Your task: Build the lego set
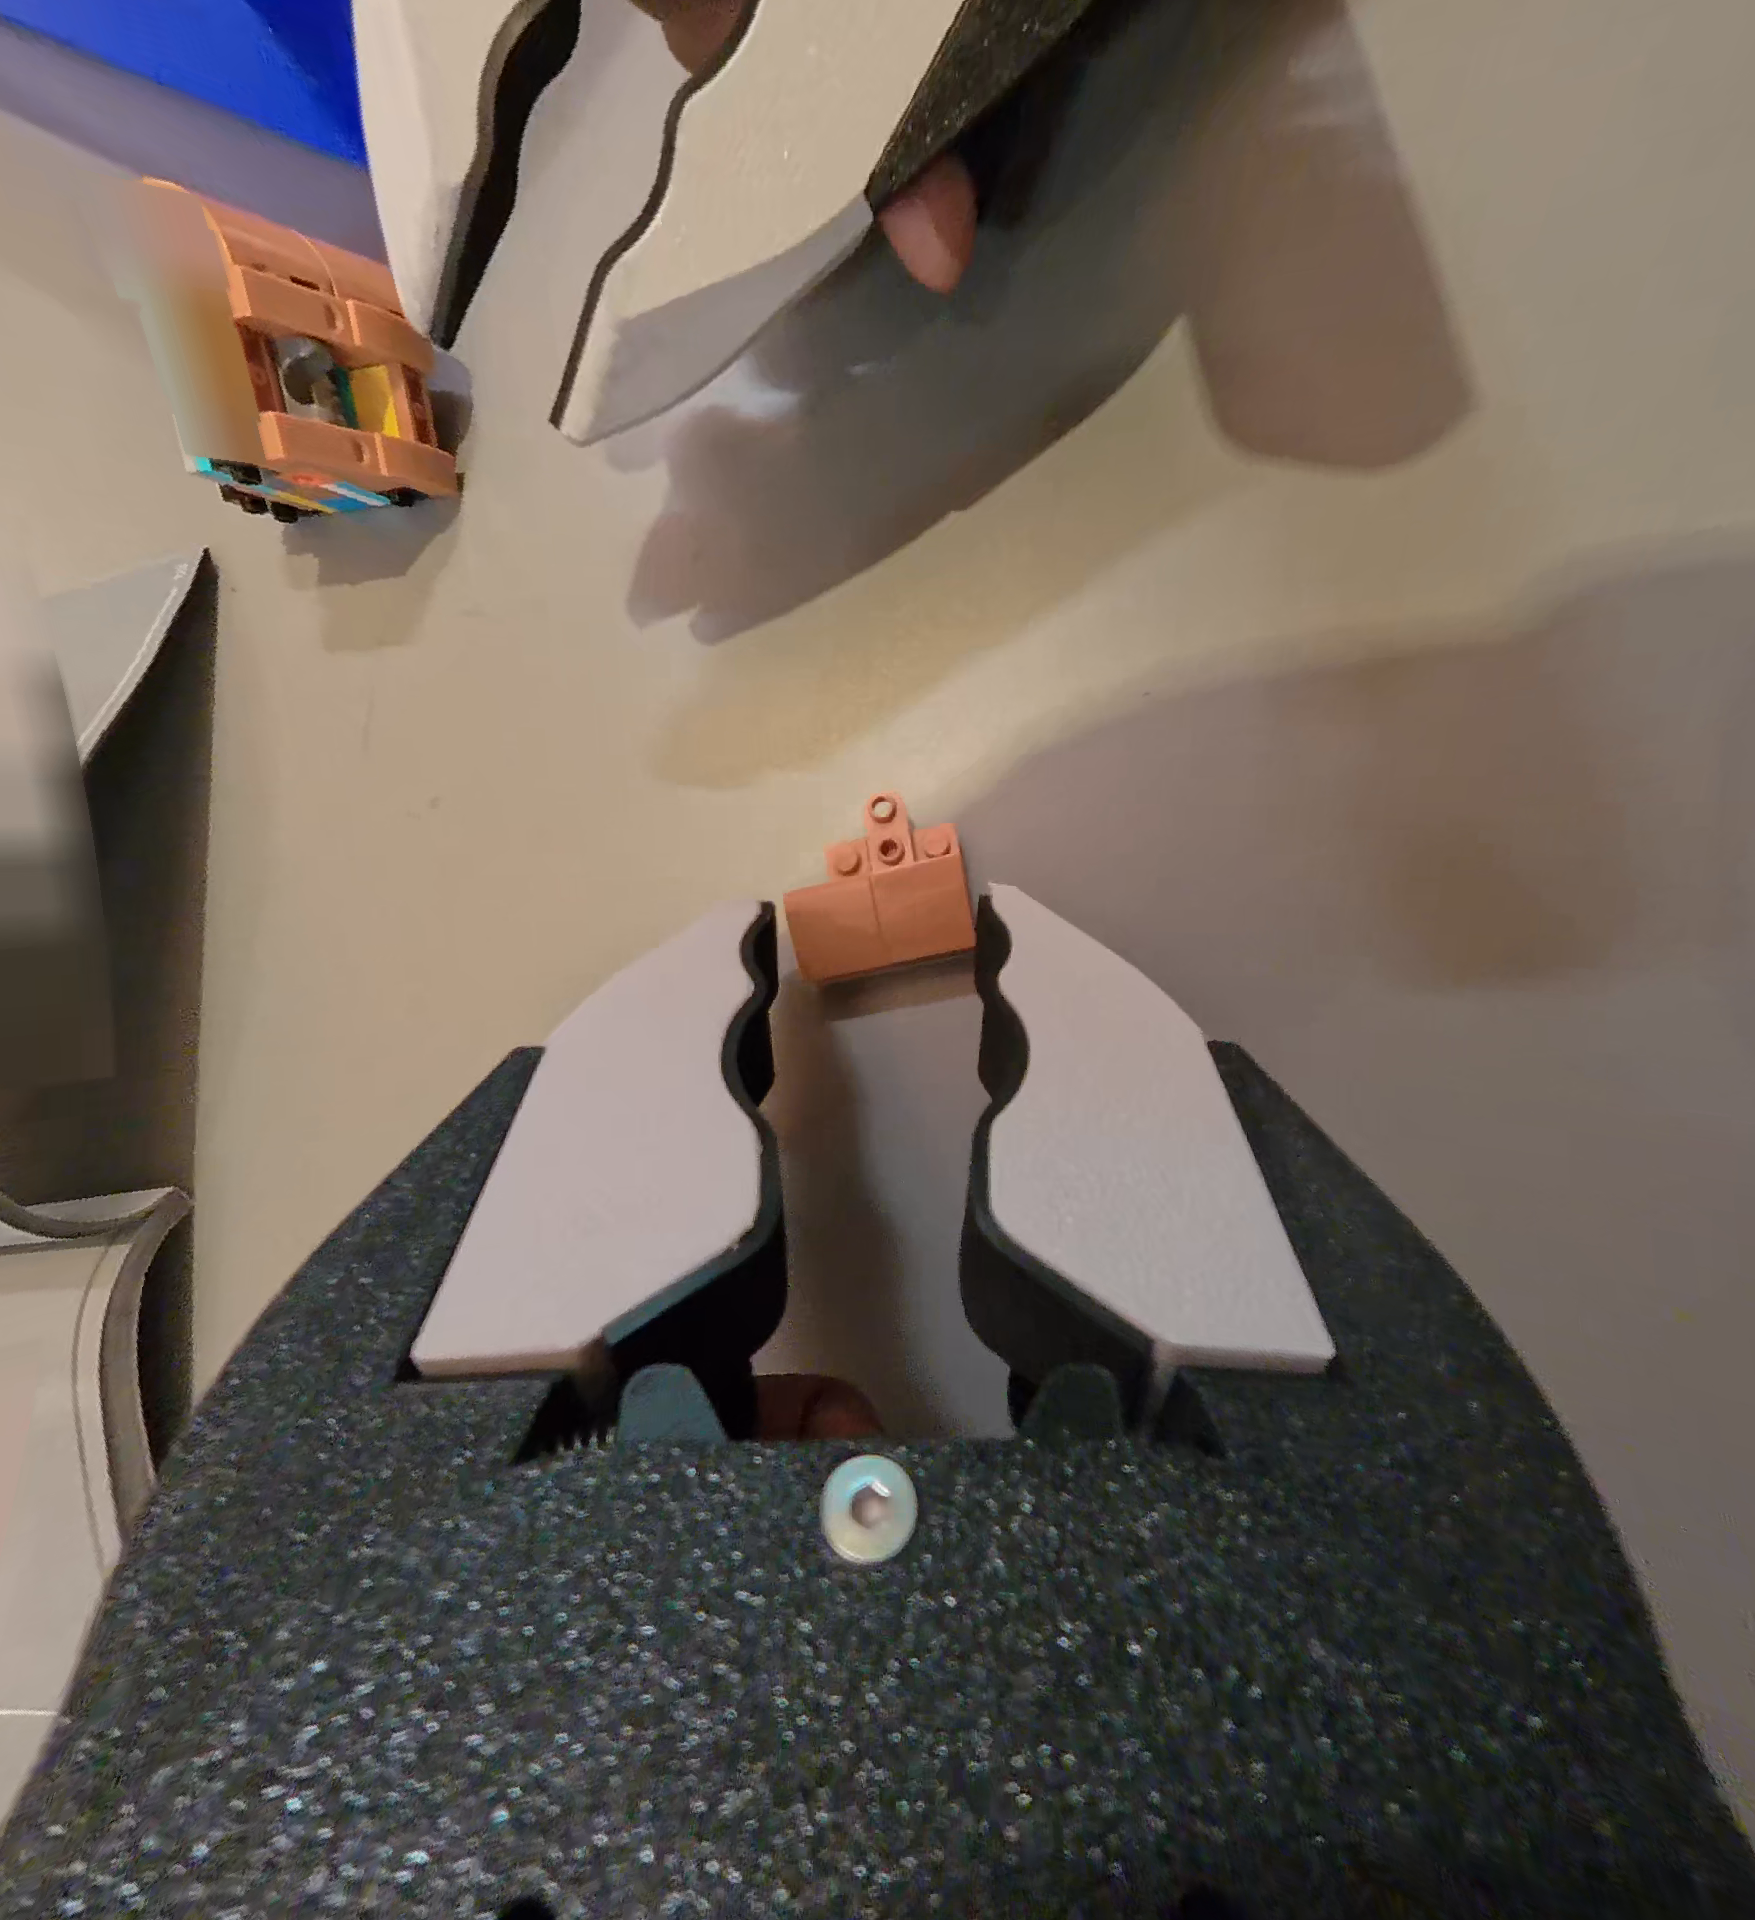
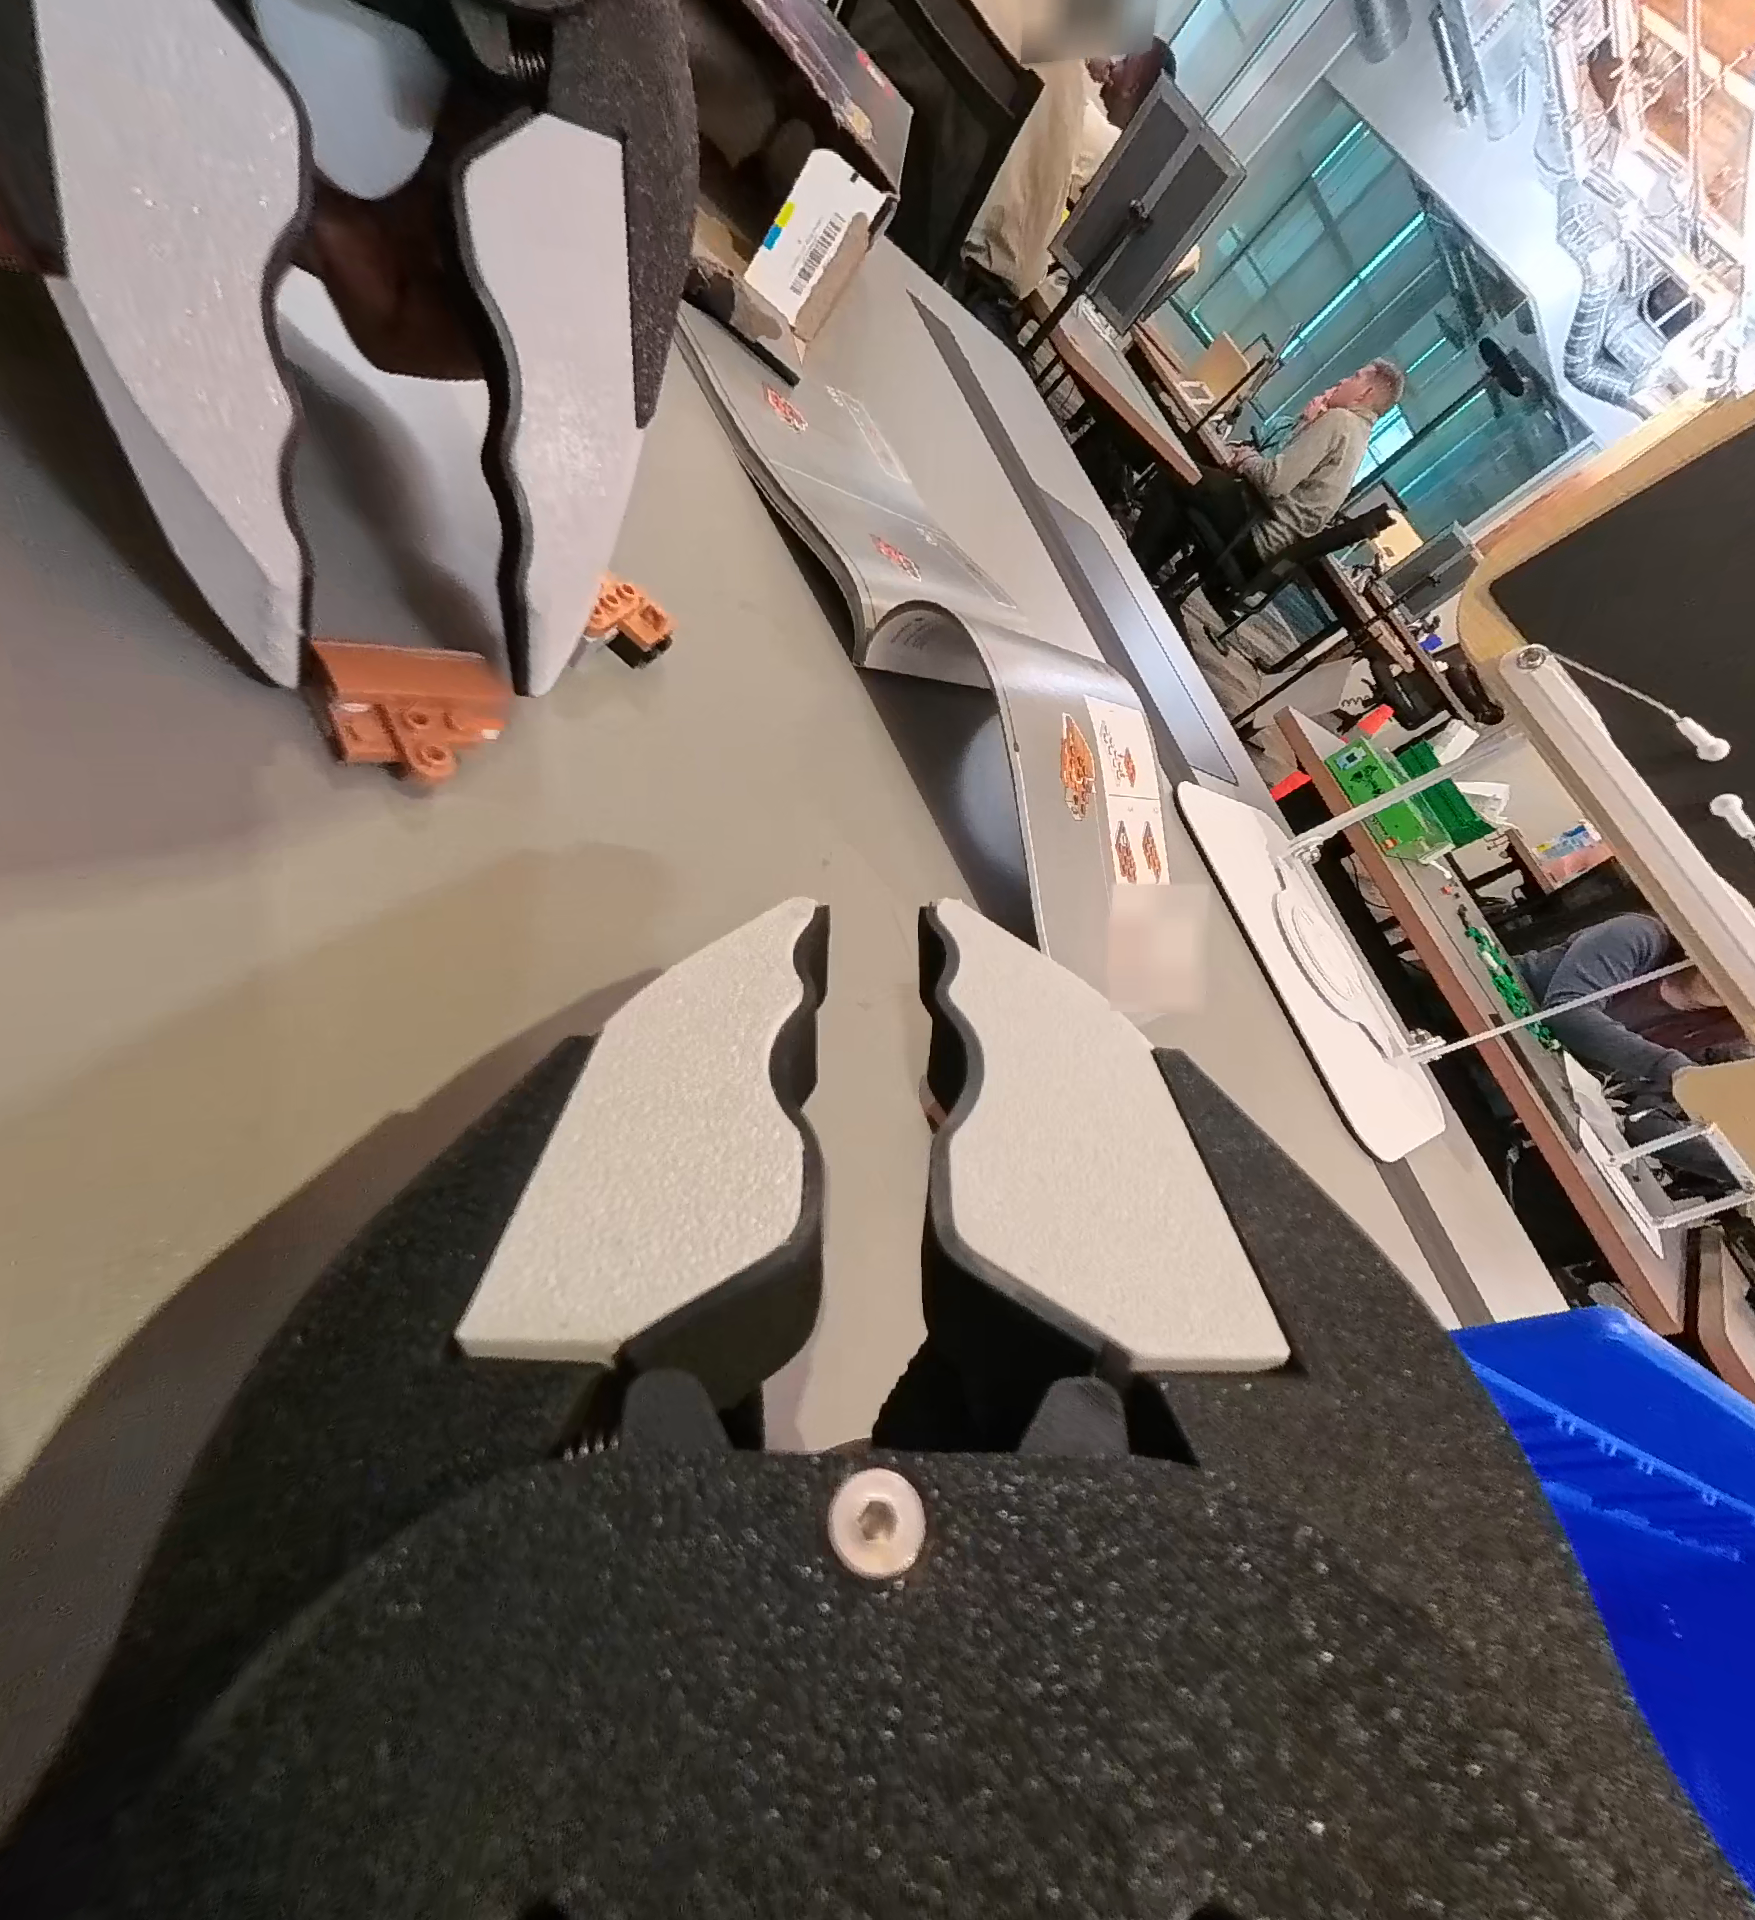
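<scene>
Grey tabletop (image 1: 437, 831) with open instruction booklet (image 2: 956, 540); left gripper (image 1: 878, 925) straddles the small orange sub-assembly (image 1: 883, 920), tips beside it, grip unconfirmed; right gripper (image 2: 873, 925) hovers spread, empty; larger build (image 1: 333, 364) lies well apart; judged step: pickup; next, a firm pinch.

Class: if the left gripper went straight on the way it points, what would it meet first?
The small orange lego piece, already between the left gripper fingertips; just beyond lies the tabletop, probably.
</scene>
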`<state>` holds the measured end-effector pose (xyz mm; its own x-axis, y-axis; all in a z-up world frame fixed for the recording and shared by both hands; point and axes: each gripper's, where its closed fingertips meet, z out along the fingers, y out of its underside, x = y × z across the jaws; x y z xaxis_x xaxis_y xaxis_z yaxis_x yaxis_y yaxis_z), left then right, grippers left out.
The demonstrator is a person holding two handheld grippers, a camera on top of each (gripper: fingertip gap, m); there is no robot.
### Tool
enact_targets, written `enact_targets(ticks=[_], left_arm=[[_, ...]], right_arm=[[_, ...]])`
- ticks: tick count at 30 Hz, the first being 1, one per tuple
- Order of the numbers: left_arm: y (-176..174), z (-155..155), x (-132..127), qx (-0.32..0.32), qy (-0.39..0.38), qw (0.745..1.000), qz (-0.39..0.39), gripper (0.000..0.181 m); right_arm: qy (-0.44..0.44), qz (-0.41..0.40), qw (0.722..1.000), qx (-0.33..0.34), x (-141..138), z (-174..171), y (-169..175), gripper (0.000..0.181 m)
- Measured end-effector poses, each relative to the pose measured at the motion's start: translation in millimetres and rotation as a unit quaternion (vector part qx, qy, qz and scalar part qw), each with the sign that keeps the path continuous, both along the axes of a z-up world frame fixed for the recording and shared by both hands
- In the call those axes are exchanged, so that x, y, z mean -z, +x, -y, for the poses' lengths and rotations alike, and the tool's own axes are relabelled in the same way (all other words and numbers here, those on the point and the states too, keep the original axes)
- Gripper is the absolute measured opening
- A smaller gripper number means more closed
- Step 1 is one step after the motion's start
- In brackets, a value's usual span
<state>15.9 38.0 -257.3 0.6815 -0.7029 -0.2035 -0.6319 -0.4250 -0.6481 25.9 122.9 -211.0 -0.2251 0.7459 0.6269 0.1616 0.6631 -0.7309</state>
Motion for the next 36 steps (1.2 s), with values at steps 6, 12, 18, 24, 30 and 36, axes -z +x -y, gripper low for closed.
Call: enact_targets(ticks=[6,12,18,24,30,36], left_arm=[[0.8,-1.1,0.5,0.002,0.005,1.0,-0.012,0.038],[-0.7,-4.0,0.7,-0.002,0.016,0.999,-0.034,0.035],[-0.9,-3.6,0.4,0.007,0.022,0.999,-0.041,0.034],[-2.5,-1.2,0.4,0.015,0.013,0.999,-0.026,0.034],[2.4,3.2,-4.8,0.037,0.012,0.999,0.003,0.034],[-23.6,6.6,-25.7,0.054,0.056,0.997,0.011,0.034]], right_arm=[[0.001,0.001,1.0,0.0,0.3,0.1,-0.2,0.016],[0.004,0.001,1.0,0.0,0.8,0.3,-0.7,0.016],[0.005,0.001,1.0,0.0,0.9,0.3,-0.9,0.016],[0.006,0.001,1.0,-0.001,0.9,0.6,-0.6,0.016],[0.007,0.001,1.0,-0.003,1.0,0.8,-0.2,0.016],[0.006,0.001,1.0,-0.005,1.0,1.2,0.3,0.016]])
